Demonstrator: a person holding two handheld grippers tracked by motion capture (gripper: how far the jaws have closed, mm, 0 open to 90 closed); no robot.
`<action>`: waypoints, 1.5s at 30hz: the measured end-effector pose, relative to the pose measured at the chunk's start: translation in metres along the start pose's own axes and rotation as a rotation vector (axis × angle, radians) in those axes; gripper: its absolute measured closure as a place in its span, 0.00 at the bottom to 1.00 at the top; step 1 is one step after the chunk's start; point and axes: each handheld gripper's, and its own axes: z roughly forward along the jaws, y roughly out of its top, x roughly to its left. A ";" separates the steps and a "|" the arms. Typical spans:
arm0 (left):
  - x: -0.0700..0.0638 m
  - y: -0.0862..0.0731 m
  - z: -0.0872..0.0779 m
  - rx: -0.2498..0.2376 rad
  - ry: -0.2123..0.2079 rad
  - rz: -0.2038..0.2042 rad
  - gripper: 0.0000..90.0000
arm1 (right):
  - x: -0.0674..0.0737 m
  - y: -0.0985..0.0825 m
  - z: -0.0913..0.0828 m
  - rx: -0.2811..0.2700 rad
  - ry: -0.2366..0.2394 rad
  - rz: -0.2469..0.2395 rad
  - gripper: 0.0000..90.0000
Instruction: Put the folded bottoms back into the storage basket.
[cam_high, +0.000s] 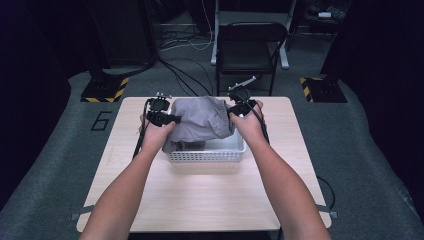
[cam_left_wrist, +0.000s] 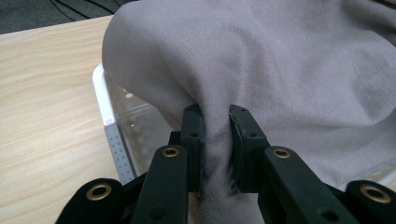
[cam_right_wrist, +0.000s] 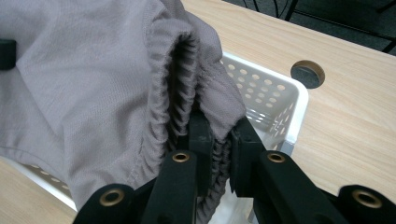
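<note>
Holding a grey garment (cam_high: 200, 122) stretched between two grippers over a white perforated basket (cam_high: 206, 155).

The left gripper (cam_left_wrist: 215, 122) pinches its left edge, the right gripper (cam_right_wrist: 219, 126) its gathered elastic band; the cloth's long axis runs left to right, its lower part hanging into the basket on the table (cam_high: 210, 200).

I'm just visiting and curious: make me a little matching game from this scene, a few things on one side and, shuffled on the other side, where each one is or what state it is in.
Things:
1. grey garment
2. white basket
3. left gripper
4. black chair

Places or states:
A. stands on the floor beyond the table
B. sits on the table, perforated walls
C. held up at both ends over the basket
D. shut on plain fabric at one side of the garment

Pairs: 1-C, 2-B, 3-D, 4-A
</note>
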 end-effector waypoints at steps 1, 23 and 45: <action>0.000 0.000 0.000 0.003 0.003 -0.003 0.86 | 0.001 0.000 0.001 0.000 -0.001 -0.002 0.91; 0.004 0.000 -0.002 0.014 0.032 0.004 0.87 | 0.009 -0.015 0.036 0.028 0.011 0.000 0.86; 0.001 0.001 0.002 0.015 0.013 -0.002 0.88 | 0.006 -0.023 0.027 0.011 0.011 0.000 0.68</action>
